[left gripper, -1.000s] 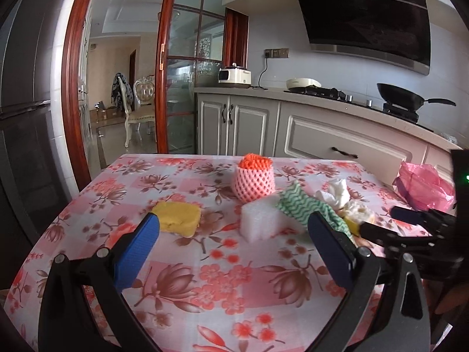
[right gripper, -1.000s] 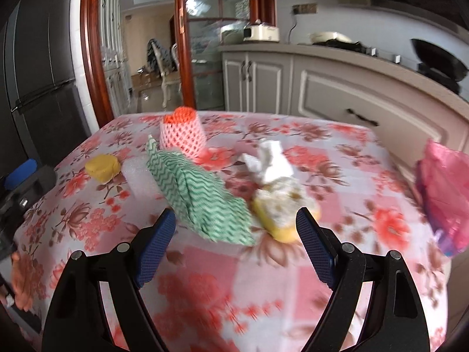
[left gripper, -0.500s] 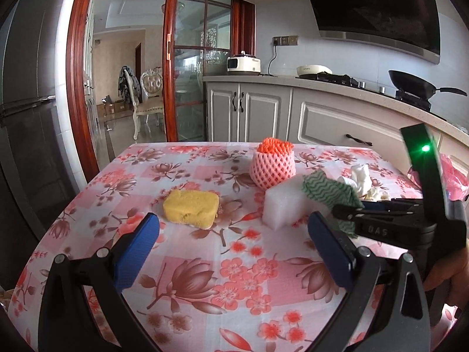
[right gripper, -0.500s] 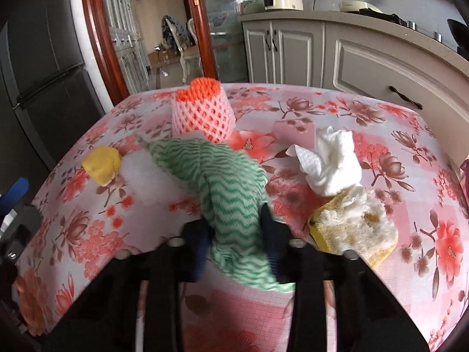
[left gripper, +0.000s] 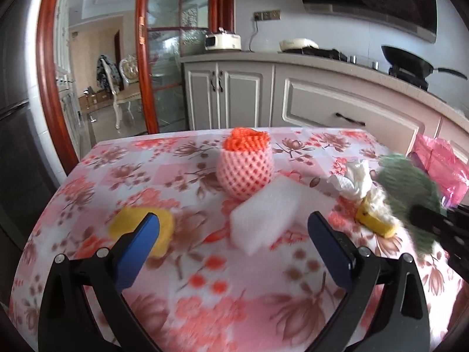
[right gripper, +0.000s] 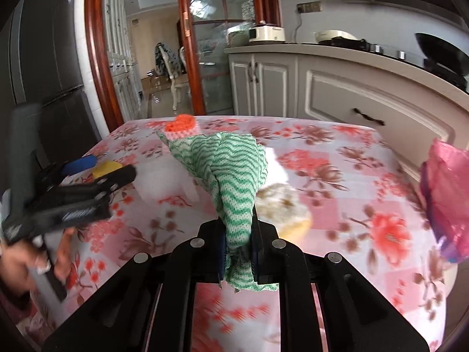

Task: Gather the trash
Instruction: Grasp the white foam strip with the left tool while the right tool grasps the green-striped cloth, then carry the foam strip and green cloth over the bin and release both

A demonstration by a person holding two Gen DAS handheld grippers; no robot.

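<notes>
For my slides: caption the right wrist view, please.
Right gripper clamps a green wavy-striped cloth above the floral table.

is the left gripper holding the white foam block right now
No, the left gripper is open, and the white foam block lies on the table untouched.

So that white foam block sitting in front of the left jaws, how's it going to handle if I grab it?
The white foam block looks light for its bulk, so it probably lifts easily. Its flat faces suggest it won't roll. Being foam, it likely squashes under the left gripper, whose jaws stand open.
</notes>
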